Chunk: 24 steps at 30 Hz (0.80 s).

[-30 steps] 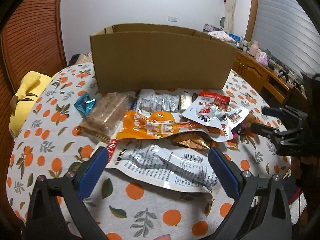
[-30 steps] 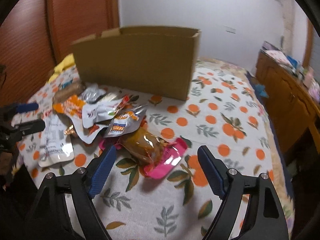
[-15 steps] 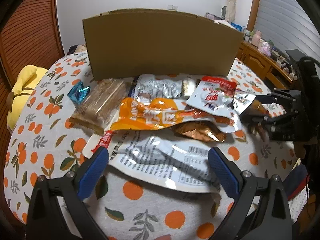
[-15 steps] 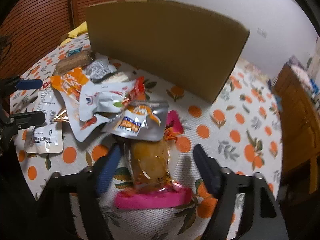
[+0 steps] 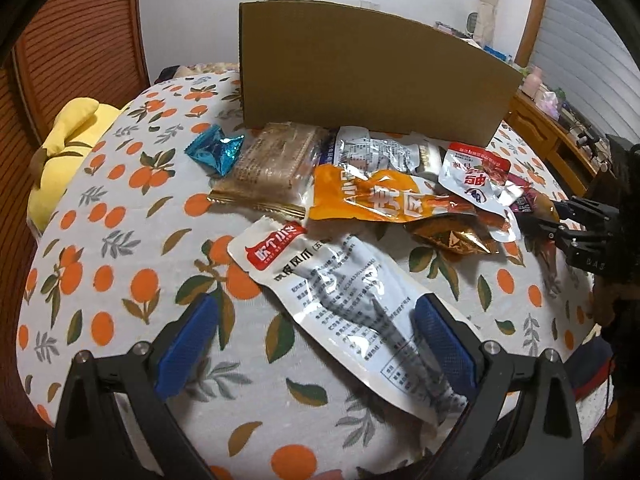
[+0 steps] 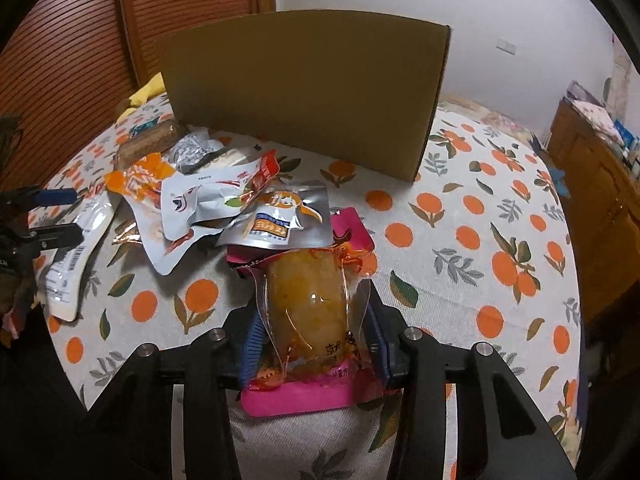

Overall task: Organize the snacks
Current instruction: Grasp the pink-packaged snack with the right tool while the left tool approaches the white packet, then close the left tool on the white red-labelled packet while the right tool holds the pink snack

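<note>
Right now right hand-held gripper (image 6: pixel 316 330) closing w/ yellow snack pack (image 6: pixel 310 300) between jaws; squeeze gently, lift straight; left hand-held gripper (image 5: pixel 316 346) released.

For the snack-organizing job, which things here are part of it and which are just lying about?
Part of the job:
cardboard box
pink-edged clear snack pack, between the closing right claw
white pouch, between the open left claw
orange pouch
biscuit pack

Lying about:
yellow cushion
wooden cabinet

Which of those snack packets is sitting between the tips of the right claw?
The clear packet with the yellow-brown snack and pink edges. The right claw is closing around it, while the other packets lie piled farther off.
</note>
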Motion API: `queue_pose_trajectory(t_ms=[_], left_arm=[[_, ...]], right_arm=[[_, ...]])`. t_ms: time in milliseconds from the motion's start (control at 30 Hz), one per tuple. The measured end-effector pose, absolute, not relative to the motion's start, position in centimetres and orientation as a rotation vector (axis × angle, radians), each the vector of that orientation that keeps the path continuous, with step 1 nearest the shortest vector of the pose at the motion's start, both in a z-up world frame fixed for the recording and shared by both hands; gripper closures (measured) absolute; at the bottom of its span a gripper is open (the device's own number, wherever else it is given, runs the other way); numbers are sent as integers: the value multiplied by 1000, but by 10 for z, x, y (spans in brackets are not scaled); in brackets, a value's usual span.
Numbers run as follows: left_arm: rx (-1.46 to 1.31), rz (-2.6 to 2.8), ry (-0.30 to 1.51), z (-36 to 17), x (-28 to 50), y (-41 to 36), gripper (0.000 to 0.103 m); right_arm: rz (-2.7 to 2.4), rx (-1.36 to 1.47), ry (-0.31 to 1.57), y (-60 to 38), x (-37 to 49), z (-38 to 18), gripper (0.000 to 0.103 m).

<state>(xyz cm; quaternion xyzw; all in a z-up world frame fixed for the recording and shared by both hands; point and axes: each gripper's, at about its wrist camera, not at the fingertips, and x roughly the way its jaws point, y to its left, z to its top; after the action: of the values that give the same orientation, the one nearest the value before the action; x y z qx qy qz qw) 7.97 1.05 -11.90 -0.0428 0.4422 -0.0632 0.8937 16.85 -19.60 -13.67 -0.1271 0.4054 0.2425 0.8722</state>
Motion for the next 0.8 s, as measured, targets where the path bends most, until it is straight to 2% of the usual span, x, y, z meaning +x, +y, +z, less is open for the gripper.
queue_pose_trajectory(t_ms=[367,633,733,800], left_arm=[[-73,-139,964,-122,84,-14,8],[-57,-132,973,-123,71,8,8],[-51,-133,966,-123,66,13,16],[-46,-132,959,-122,65,14,26]], right_arm=[[489,-262,831,-196,167,-138,59],[487,-262,830,-197,167,-139,59],[487,-263,830,-197,167,-139,59],[487,-262,830,-197,167,-139,59]])
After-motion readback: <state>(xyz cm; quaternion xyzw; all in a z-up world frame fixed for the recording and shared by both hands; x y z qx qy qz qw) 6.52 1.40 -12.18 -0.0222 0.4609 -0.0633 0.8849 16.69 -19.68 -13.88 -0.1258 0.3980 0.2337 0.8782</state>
